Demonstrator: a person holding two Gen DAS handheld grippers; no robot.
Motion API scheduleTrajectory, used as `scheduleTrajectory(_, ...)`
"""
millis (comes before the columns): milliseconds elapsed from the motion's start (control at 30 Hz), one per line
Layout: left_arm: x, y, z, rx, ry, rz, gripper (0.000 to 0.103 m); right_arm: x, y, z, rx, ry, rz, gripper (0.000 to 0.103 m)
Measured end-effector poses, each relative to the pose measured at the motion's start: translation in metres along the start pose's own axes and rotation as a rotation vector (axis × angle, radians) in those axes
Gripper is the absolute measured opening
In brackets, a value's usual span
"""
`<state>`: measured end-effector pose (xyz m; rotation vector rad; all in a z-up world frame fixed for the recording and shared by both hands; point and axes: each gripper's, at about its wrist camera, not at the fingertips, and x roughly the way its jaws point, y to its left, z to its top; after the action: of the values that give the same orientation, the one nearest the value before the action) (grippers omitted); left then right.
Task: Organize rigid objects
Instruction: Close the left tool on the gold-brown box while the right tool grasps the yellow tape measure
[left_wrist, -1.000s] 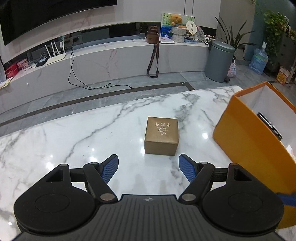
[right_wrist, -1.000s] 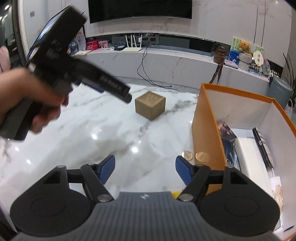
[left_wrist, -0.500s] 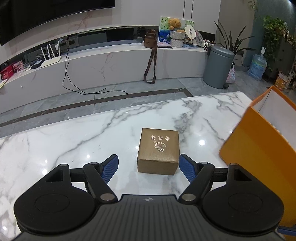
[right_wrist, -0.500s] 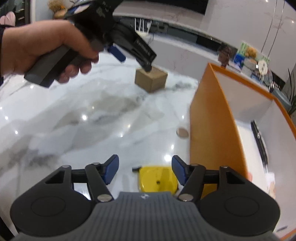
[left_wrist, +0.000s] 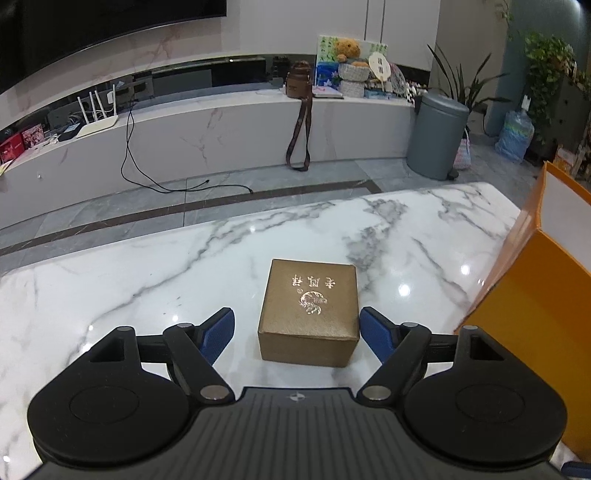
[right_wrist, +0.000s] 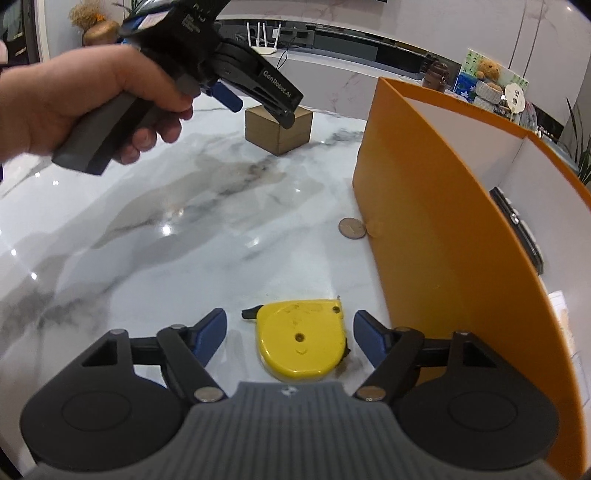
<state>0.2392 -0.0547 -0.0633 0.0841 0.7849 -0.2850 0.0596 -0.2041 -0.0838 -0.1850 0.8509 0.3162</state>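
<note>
A gold-brown cardboard box (left_wrist: 309, 314) with gilt lettering stands on the white marble table (left_wrist: 147, 288). My left gripper (left_wrist: 297, 328) straddles it with jaws opening. The left pad is clear of the box and the right pad (left_wrist: 373, 330) is right beside its edge. A flat yellow tape measure (right_wrist: 303, 341) lies on the table between the fingers of my right gripper (right_wrist: 290, 326), whose jaws are also opening, with gaps on both sides. In the right wrist view a hand holds the left gripper (right_wrist: 258, 107) over the same box (right_wrist: 280, 127).
An open orange box (right_wrist: 443, 258) with white inner walls stands to the right, holding a dark flat item (right_wrist: 517, 229) and papers. A coin (right_wrist: 352, 228) lies against its foot. The orange box (left_wrist: 535, 314) is close to my left gripper's right side. The table's far edge (left_wrist: 258, 218) drops to the floor.
My left gripper came forward and down until the gold-brown box sat between its fingers, and its jaws widened. My right gripper sank toward the table, bringing the yellow tape measure between its fingers.
</note>
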Motion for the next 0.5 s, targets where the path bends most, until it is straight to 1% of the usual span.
scheduleTrajectory(100,0.006,-0.001,-0.003,0.002,-0.01,0.004,0.092,0.004,0.0,-0.005,0.006,-0.022,0.011,0.075)
scheduleTrajectory(167,0.012,-0.005,-0.005,0.024,-0.002,0.007,0.092,0.008,0.0,-0.01,0.004,-0.029,0.013,0.076)
scheduleTrajectory(300,0.019,-0.009,-0.008,0.061,-0.013,0.01,0.092,0.008,0.001,-0.017,0.002,-0.078,0.016,0.077)
scheduleTrajectory(500,0.029,-0.008,-0.009,0.043,-0.032,0.001,0.092,0.008,0.001,-0.023,0.03,-0.138,0.012,0.078)
